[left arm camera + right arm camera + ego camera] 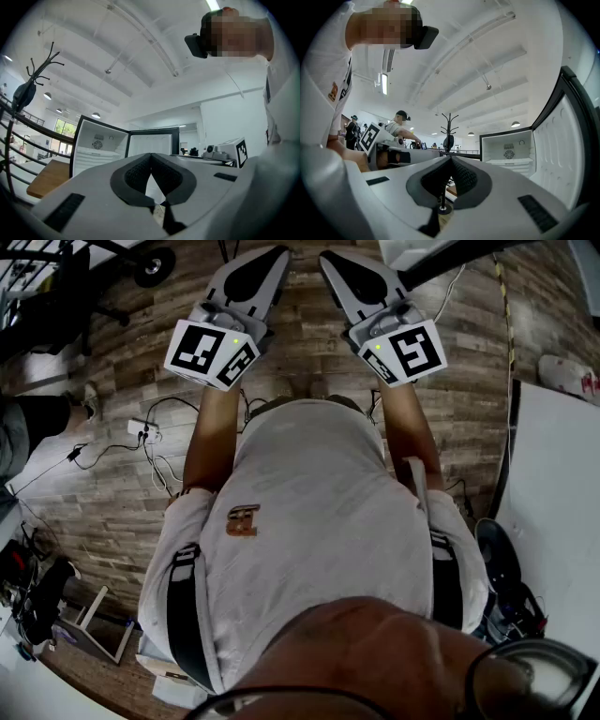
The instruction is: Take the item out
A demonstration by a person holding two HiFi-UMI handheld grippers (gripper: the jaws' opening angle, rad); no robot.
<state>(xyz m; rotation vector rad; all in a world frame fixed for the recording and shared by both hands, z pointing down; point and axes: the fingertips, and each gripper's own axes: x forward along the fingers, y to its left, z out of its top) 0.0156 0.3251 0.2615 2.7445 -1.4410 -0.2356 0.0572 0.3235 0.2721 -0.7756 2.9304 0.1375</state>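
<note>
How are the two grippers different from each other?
The cube on the left gripper shows a different black-and-white pattern from the cube on the right gripper. The left gripper points at the open fridge. The right gripper points at a coat rack, with the fridge off to its right. Both grippers are pale grey, shut and empty.

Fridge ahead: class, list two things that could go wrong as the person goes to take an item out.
Both the left gripper and right gripper are shut and empty; reaching into the fridge like that might push, not grasp. Loose cables lie on the floor: possible trip.
</note>
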